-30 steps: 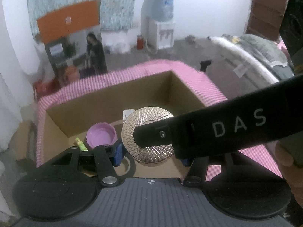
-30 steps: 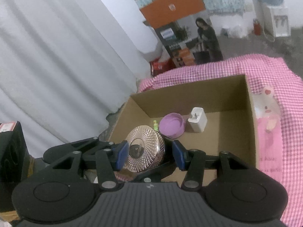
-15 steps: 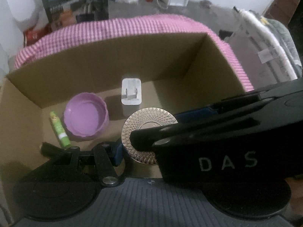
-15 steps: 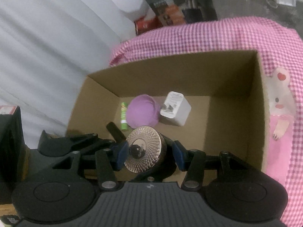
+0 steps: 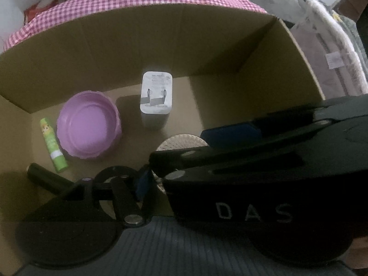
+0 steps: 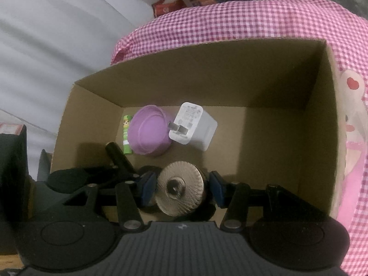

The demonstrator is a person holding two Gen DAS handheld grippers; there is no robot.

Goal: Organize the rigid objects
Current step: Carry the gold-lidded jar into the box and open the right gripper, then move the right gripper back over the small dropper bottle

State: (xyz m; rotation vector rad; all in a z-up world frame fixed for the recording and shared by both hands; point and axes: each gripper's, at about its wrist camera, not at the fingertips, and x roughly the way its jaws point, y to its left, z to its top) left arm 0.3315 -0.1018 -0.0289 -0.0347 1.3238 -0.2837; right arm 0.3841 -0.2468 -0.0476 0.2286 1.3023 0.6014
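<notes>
A round rose-gold ridged jar (image 6: 180,191) hangs low inside the cardboard box (image 6: 230,80), near its front wall. My right gripper (image 6: 182,188) is shut on it, a blue pad (image 6: 148,188) against each side. In the left wrist view only the jar's top edge (image 5: 181,141) shows, because the right gripper's black body (image 5: 253,184) covers the rest. My left gripper (image 5: 184,180) is opening. Its left pad (image 5: 142,181) stands just off the jar's rim and its other finger is hidden.
On the box floor lie a purple lid (image 5: 88,131), a white plug charger (image 5: 156,96), a green lip balm stick (image 5: 54,145) and a black cylinder (image 5: 46,179). The box's right half is bare cardboard. A pink checked cloth (image 6: 253,18) lies under the box.
Both grippers have sunk into the box with the jar and tipped further downward. The left gripper's pad has drawn away from the jar's edge.
</notes>
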